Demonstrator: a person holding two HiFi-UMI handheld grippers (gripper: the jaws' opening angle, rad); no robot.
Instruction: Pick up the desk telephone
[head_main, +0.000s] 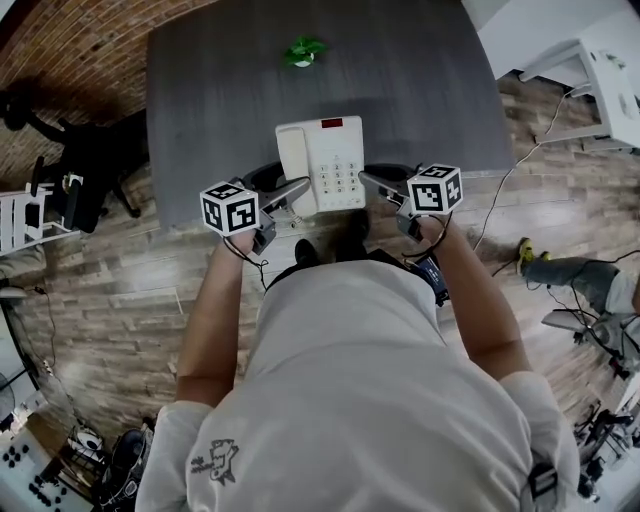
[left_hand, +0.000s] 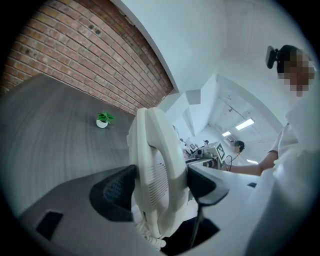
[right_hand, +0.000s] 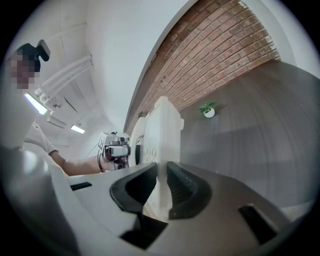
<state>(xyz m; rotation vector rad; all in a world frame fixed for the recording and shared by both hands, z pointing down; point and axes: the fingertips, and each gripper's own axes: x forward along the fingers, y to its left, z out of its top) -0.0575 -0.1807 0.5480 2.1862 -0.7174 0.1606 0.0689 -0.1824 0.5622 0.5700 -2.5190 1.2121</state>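
1. Two grippers hold the phone (head_main: 322, 160). The left gripper (left_hand: 160, 185) has its fingers spread wide and clamped across the handset (left_hand: 156, 150) side. The right gripper (right_hand: 161, 187) has its fingers nearly together, pinching the thin opposite edge.
2. The phone hangs between them at the near edge of the counter (head_main: 220, 90), its front part out past that edge. It looks lifted off the counter, though no view shows the gap beneath.
3. Both grasps look done. What seems left is to carry the phone clear and keep it level, since the handset may sit loose in its cradle.
4. One container shows: a small pot (head_main: 303, 61) far back on the counter, well apart from the phone, holding a green plant (head_main: 304, 46).
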